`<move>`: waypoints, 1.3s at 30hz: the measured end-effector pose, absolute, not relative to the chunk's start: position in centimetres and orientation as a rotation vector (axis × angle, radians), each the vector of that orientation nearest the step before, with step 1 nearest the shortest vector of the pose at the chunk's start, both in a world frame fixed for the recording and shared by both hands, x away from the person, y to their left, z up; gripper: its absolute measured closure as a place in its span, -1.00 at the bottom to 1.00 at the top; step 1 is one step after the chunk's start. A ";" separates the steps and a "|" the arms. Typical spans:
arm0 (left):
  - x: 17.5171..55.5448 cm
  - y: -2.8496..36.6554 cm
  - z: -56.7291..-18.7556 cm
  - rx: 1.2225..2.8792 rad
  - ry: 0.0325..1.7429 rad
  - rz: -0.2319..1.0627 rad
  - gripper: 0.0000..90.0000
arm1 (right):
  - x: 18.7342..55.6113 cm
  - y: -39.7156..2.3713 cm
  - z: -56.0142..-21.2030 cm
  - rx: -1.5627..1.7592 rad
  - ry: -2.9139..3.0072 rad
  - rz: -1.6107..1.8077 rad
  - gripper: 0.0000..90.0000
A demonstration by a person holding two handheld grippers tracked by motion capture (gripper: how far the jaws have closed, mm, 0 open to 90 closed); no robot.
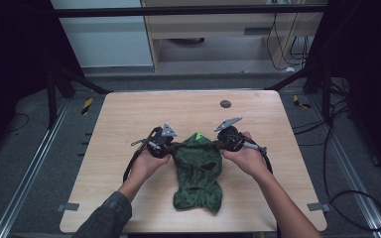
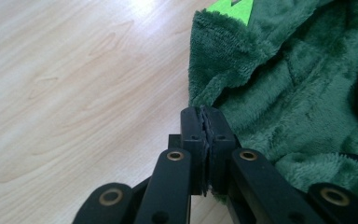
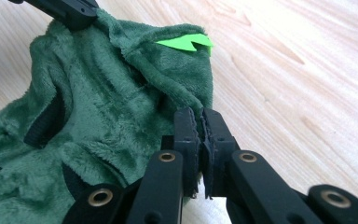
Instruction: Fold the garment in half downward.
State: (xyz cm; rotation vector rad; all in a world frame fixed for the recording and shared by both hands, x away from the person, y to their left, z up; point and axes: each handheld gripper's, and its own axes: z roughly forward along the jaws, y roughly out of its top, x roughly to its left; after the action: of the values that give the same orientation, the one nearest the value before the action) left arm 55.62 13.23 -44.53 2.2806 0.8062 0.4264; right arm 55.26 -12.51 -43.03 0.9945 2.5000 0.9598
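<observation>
A dark green fleece garment [image 1: 197,173] with a bright green tag [image 1: 197,136] lies on the wooden table [image 1: 129,124], its far end raised between two hand-held grippers. My left gripper [image 1: 171,147] is shut on the garment's left edge; in the left gripper view the jaws [image 2: 206,122] pinch the fleece [image 2: 298,93] at its corner. My right gripper [image 1: 221,144] is shut on the opposite edge; in the right gripper view its jaws [image 3: 200,123] clamp the fleece [image 3: 98,116] just below the tag [image 3: 184,42]. The other gripper [image 3: 70,11] shows at the top left there.
A small dark round disc [image 1: 225,103] is set in the table near its far edge. Cables [image 1: 337,163] trail across the floor to the right, and black frame struts [image 1: 74,79] stand at the table's far corners.
</observation>
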 end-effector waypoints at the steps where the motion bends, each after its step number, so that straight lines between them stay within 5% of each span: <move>1: 55.6 13.2 -44.5 2.281 0.806 0.426 0.96 | 55.3 -12.5 -43.0 0.995 2.500 0.960 0.91; 39: 57.5 12.6 -39.3 2.250 0.770 0.560 0.96 | 57.4 -12.6 -39.0 0.927 2.405 0.962 0.91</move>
State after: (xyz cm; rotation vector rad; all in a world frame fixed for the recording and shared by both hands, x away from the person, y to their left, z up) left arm 57.48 12.64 -39.25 2.2502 0.7697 0.5602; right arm 57.36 -12.56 -39.02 0.9269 2.4047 0.9619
